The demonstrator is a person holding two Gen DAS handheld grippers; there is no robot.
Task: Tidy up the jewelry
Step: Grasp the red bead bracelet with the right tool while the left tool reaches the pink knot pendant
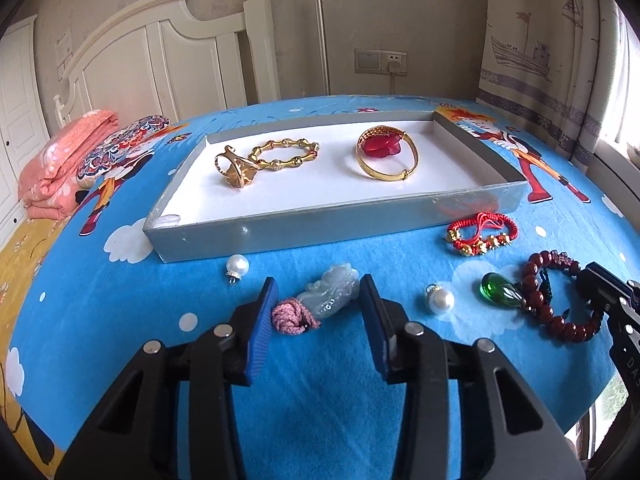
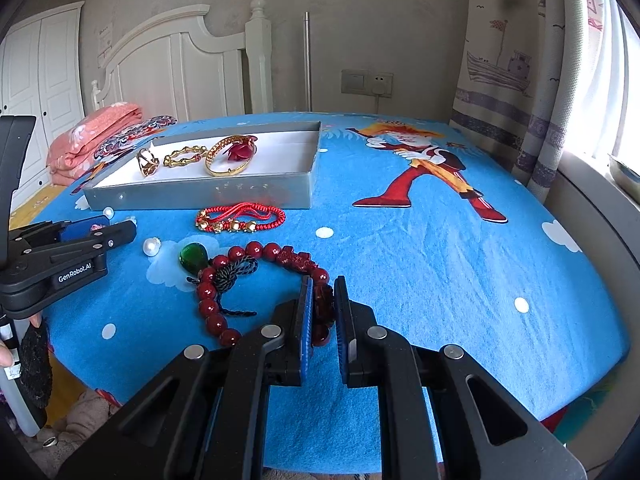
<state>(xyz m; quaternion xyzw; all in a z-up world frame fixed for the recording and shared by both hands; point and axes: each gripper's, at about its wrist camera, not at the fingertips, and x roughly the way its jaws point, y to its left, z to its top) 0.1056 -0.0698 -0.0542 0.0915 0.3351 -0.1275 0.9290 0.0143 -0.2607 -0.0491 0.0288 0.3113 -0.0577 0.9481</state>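
The left gripper (image 1: 320, 300) hovers low over a blue cartoon sheet (image 2: 440, 280) on the bed, its jaws spread wide; between them, untouched, lies a pale jade pendant (image 1: 334, 294) with a pink knotted cord (image 1: 291, 317); one pearl (image 1: 237, 267) sits just left of the jaws, another pearl (image 1: 441, 301) just right. The right gripper (image 2: 322, 312) has its jaws nearly closed around the near side of a dark red bead bracelet (image 2: 256, 276), blue pads on either side of its beads; whether the pads press the beads cannot be told; the bracelet rests on the sheet. Touching its far left side is a green glass drop (image 2: 193, 257). Beyond that lies a red braided cord bracelet (image 2: 240, 218) with gold beads, just in front of a shallow grey tray (image 1: 360, 224) lined in white. Inside the tray, from left: a gold ring (image 1: 232, 168), a gold bamboo-link bangle (image 1: 284, 154), and a smooth gold bangle (image 1: 388, 154) with a red stone (image 1: 380, 146) inside its loop. Folded pink bedding (image 1: 64, 160) lies far left.
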